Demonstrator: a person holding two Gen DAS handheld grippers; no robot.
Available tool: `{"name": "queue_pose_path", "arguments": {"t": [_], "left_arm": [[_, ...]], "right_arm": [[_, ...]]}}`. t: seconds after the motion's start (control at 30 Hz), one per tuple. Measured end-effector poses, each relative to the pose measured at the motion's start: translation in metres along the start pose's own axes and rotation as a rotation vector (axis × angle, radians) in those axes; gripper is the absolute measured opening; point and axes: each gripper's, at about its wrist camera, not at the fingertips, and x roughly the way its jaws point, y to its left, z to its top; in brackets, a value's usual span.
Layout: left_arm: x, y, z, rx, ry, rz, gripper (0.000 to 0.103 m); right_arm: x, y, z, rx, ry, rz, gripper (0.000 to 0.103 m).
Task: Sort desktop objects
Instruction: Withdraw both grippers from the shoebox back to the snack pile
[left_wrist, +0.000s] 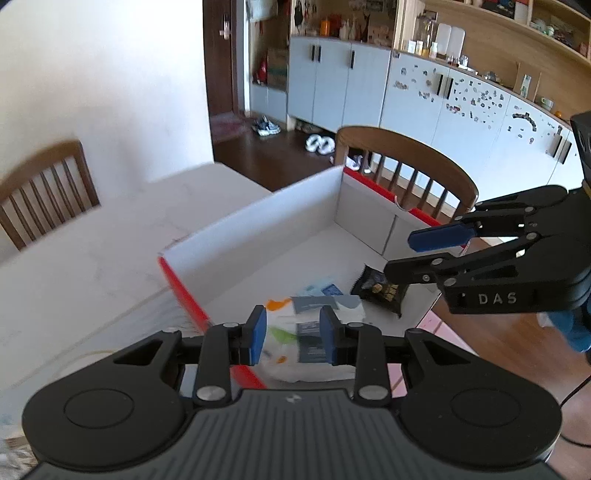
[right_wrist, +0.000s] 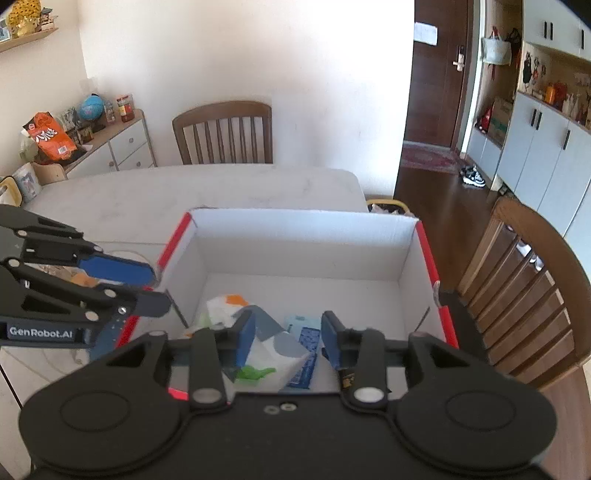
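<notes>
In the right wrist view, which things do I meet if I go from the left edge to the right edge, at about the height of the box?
Left hand-held gripper → white cardboard box with red edges → wooden chair at the right side.

White cardboard box (right_wrist: 303, 236) with red outer edges, open-topped, sat at frame centre on the pale table; inside on its floor, lower centre, lay a white packet (right_wrist: 273, 354) with orange and green marks, a blue sachet (right_wrist: 304, 341) touching it; a black snack bag (left_wrist: 376, 288) lay apart, right of centre
</notes>
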Motion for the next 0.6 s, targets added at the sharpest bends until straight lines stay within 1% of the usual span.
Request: {"name": "queue_pose_path", "arguments": {"t": [0.13,0.2,0.23,0.27,0.3,0.33,0.37,0.4,0.43,0.47,0.5,0.53,0.57,0.6], "left_arm": [[-0.018,0.009,-0.009,-0.033,-0.024,-0.017,0.03],[-0.027,0.015,-0.014,-0.047,-0.042,-0.013,0.03],[-0.031,0.018,-0.016,-0.054,-0.05,-0.01,0.031],[-0.036,0.022,-0.019,-0.064,-0.062,-0.007,0.039],[-0.039,0.025,-0.022,-0.076,-0.072,-0.004,0.049],[-0.044,0.029,-0.025,-0.09,-0.083,-0.005,0.071],[-0.048,0.033,-0.027,-0.1,-0.096,-0.005,0.084],[-0.054,0.036,-0.032,-0.108,-0.114,0.0,0.085],[-0.058,0.04,-0.034,-0.114,-0.125,0.006,0.086],[-0.062,0.043,-0.037,-0.121,-0.133,0.006,0.088],[-0.066,0.047,-0.04,-0.132,-0.141,0.002,0.091],[-0.07,0.051,-0.044,-0.144,-0.145,0.003,0.099],[-0.074,0.055,-0.048,-0.151,-0.149,0.009,0.103],[-0.078,0.059,-0.052,-0.156,-0.158,0.019,0.103]], "right_arm": [[-0.008,0.011,0.0,0.01,-0.023,-0.005,0.047],[-0.012,0.016,-0.001,0.009,-0.034,-0.006,0.054],[-0.014,0.02,-0.002,0.006,-0.042,-0.009,0.059],[-0.016,0.023,-0.002,0.001,-0.051,-0.012,0.064],[-0.018,0.028,-0.003,-0.007,-0.061,-0.014,0.067],[-0.02,0.032,-0.003,-0.01,-0.072,-0.015,0.07],[-0.023,0.035,-0.004,-0.01,-0.079,-0.011,0.073],[-0.025,0.039,-0.005,-0.006,-0.087,-0.003,0.075],[-0.026,0.044,-0.005,-0.006,-0.097,0.001,0.08],[-0.028,0.048,-0.005,-0.008,-0.109,0.004,0.085],[-0.03,0.053,-0.005,-0.01,-0.124,0.009,0.087],[-0.032,0.058,-0.005,-0.009,-0.135,0.016,0.09],[-0.033,0.063,-0.005,-0.009,-0.144,0.018,0.094],[-0.034,0.068,-0.004,-0.011,-0.152,0.015,0.095]]}}
